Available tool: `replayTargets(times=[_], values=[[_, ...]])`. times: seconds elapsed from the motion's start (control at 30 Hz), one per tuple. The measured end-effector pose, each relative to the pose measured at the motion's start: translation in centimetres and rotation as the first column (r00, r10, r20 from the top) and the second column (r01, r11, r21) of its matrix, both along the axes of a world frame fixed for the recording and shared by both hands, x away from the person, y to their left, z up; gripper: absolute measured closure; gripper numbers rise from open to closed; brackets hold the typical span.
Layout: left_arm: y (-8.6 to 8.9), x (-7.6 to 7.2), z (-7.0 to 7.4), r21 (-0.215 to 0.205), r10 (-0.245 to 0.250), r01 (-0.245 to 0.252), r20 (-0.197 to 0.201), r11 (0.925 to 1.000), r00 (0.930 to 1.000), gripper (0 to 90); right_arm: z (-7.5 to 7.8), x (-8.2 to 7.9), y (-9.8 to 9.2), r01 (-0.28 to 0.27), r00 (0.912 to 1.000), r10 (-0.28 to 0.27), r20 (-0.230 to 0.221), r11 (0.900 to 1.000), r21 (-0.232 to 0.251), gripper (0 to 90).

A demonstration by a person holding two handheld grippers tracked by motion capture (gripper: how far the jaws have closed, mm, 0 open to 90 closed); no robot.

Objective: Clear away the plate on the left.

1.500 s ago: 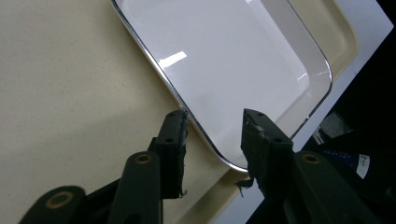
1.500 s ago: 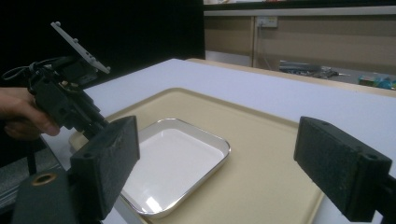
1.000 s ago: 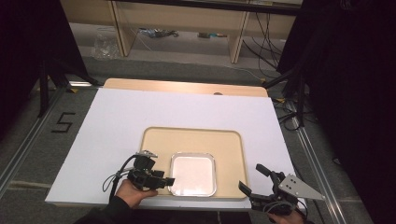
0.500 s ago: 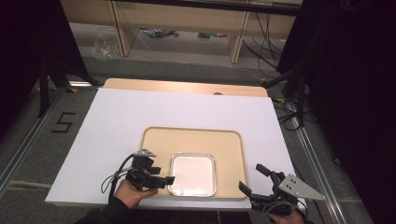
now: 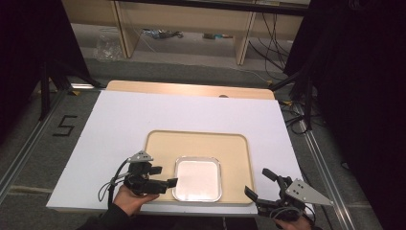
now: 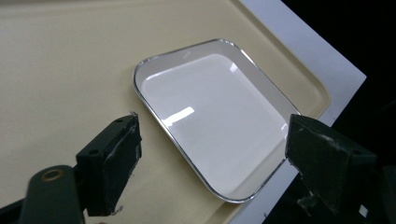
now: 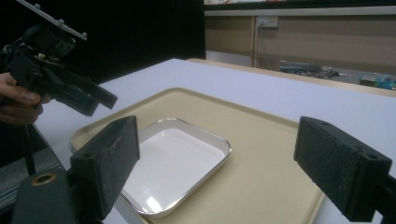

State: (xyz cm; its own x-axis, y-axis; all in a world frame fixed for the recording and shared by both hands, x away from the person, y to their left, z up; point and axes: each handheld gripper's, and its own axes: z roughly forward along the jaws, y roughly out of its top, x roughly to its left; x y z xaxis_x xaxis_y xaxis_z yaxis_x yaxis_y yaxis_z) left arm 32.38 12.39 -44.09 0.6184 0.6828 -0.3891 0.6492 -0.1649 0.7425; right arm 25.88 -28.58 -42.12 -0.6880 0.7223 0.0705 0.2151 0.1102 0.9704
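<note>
A white square dish with a metal rim (image 5: 197, 178) lies in the near part of a beige tray (image 5: 196, 141). My left gripper (image 5: 167, 175) sits just left of the dish with its tips at the dish's left rim. Its jaws have just been opening and now stand open, with nothing pressed between the pads. In the left gripper view the dish (image 6: 212, 116) lies below and beyond the open jaws of that gripper (image 6: 215, 123). My right gripper (image 5: 256, 181) rests open at the tray's near right corner, apart from the dish (image 7: 175, 163).
The tray lies on a white table top (image 5: 143, 115), close to its near edge. In the right gripper view the left gripper (image 7: 93, 100) hovers over the tray's far side in a hand. Shelves and cables lie on the floor beyond the table.
The left gripper's jaws have spread wider beside the dish's left rim. The right gripper has stayed where it was.
</note>
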Motion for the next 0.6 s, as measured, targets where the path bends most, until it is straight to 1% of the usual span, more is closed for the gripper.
replayTargets(times=[0.03, 0.07, 0.13, 0.23, 0.27, 0.33, 0.37, 0.4, 0.43, 0.47, 0.5, 0.53, 0.6], values=[[0.1, -0.1, 0.1, -0.005, 0.002, -0.002, 0.009, 1.0000, 1.0000, 17.8, 0.0, 0.0, 0.0, 0.000, 1.0000, 0.000, -0.001, 1.000, 0.000, 15.1], [0.3, -0.2, 0.3, -0.022, -0.001, 0.001, 0.028, 0.9997, 0.9996, 17.6, 0.0, 0.0, 0.0, 0.001, 1.0000, -0.001, -0.001, 1.000, 0.000, 15.1], [0.5, -0.4, 0.5, -0.038, 0.005, -0.002, 0.061, 0.9993, 0.9981, 17.3, 0.0, 0.0, 0.0, 0.000, 1.0000, 0.000, 0.000, 1.000, -0.002, 15.1], [0.8, -0.8, 0.9, -0.046, 0.019, -0.014, 0.107, 0.9988, 0.9941, 16.6, 0.0, 0.0, 0.0, 0.001, 1.0000, -0.001, 0.000, 1.000, 0.000, 15.2], [0.9, -0.9, 1.0, -0.052, 0.025, -0.018, 0.129, 0.9985, 0.9913, 16.5, 0.0, 0.0, 0.0, 0.000, 1.0000, 0.000, 0.001, 1.000, -0.001, 15.1], [1.1, -1.2, 1.2, -0.048, 0.041, -0.033, 0.169, 0.9983, 0.9847, 16.5, 0.0, 0.0, 0.0, 0.000, 1.0000, 0.000, 0.001, 1.000, -0.001, 15.2], [1.1, -1.3, 1.3, -0.050, 0.050, -0.042, 0.175, 0.9978, 0.9833, 16.4, 0.0, 0.0, 0.0, 0.000, 1.0000, 0.000, 0.000, 1.000, 0.000, 15.2], [1.3, -1.4, 1.4, -0.054, 0.055, -0.045, 0.189, 0.9975, 0.9804, 16.0, 0.0, 0.0, 0.0, 0.001, 1.0000, -0.001, 0.001, 1.000, 0.000, 15.2], [1.4, -1.4, 1.5, -0.037, 0.054, -0.047, 0.204, 0.9982, 0.9774, 15.8, 0.0, 0.0, 0.0, 0.001, 1.0000, -0.001, 0.001, 1.000, -0.003, 15.1], [1.5, -1.5, 1.4, -0.026, 0.075, -0.071, 0.213, 0.9972, 0.9742, 15.8, 0.0, 0.0, 0.0, 0.001, 1.0000, -0.001, 0.000, 1.000, -0.002, 15.2], [1.6, -1.6, 1.5, -0.013, 0.087, -0.086, 0.232, 0.9962, 0.9688, 15.8, 0.0, 0.0, 0.0, 0.000, 1.0000, 0.000, 0.000, 1.000, 0.001, 15.1], [1.6, -1.6, 1.4, -0.017, 0.081, -0.079, 0.243, 0.9967, 0.9666, 15.8, 0.0, 0.0, 0.0, 0.001, 1.0000, -0.001, 0.000, 1.000, -0.003, 15.1], [1.8, -1.8, 1.5, -0.009, 0.090, -0.091, 0.268, 0.9958, 0.9592, 15.8, 0.0, 0.0, 0.0, 0.000, 1.0000, 0.000, 0.001, 1.000, -0.002, 15.1]])
